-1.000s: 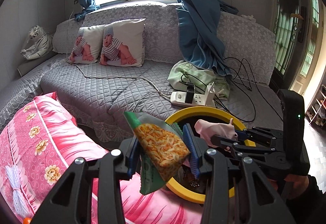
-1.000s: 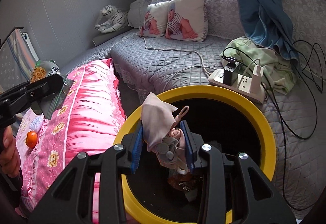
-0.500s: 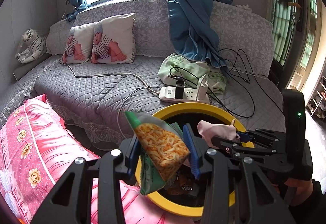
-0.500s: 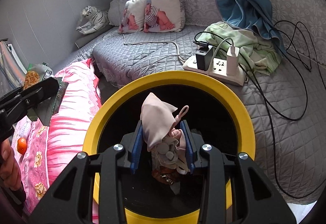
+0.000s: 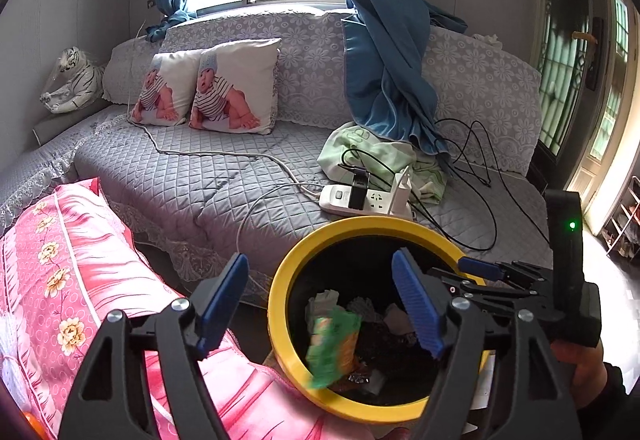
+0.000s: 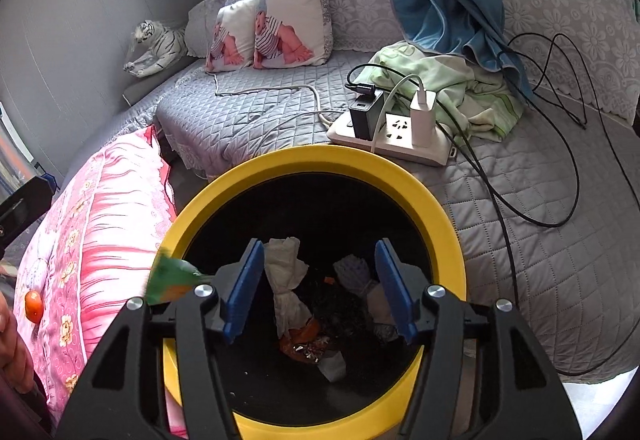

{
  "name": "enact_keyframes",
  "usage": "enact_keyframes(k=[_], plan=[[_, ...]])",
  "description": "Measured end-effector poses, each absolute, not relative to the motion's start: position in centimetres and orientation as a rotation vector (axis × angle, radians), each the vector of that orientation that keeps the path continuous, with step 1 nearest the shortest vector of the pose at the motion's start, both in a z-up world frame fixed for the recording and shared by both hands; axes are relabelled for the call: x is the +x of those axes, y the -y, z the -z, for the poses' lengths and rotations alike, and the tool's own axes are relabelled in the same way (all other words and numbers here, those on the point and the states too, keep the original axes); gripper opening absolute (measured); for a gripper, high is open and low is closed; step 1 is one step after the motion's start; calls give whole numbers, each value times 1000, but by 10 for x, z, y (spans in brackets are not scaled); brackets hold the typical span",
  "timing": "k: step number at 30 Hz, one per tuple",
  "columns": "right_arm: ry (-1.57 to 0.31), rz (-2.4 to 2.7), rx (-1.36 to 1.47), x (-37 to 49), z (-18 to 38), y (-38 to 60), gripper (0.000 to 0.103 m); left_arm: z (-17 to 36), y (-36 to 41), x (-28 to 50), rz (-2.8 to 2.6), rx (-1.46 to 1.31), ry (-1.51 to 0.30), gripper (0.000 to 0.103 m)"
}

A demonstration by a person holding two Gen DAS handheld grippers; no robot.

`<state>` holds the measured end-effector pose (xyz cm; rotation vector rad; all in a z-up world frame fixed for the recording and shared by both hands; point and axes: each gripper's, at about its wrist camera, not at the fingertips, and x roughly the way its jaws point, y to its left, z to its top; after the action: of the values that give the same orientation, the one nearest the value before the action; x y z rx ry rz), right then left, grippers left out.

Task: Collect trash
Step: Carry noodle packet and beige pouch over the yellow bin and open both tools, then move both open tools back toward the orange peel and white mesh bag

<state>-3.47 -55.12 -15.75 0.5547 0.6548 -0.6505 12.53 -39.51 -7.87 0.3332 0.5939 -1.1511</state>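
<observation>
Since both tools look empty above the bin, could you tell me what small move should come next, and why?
Probably lift both tools away from the yellow-rimmed bin. The left tool and right tool are open and hold nothing; the green snack bag is blurred at the bin's rim, apparently dropping in, and crumpled tissue already lies inside.

The left gripper [image 5: 320, 304] had its jaws spread wide over the yellow-rimmed bin [image 5: 280, 320]; a blurred green-and-orange snack bag [image 5: 332, 350], apparently in mid-fall, hung at the rim, above crumpled trash inside
</observation>
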Motion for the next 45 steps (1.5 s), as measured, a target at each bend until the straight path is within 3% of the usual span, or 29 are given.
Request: enact_keyframes(k=[11, 19, 33, 45], plan=[[-615, 609, 475, -16, 119, 523, 56, 54, 337, 151, 1065, 272, -559, 74], [-604, 432, 390, 47, 96, 475, 56, 54, 254, 200, 872, 254, -580, 74], [-708, -47, 274, 204, 86, 344, 58, 95, 84, 270, 550, 249, -696, 74], [-827, -280, 217, 299, 100, 251, 58, 134, 63, 287, 579, 209, -786, 74]])
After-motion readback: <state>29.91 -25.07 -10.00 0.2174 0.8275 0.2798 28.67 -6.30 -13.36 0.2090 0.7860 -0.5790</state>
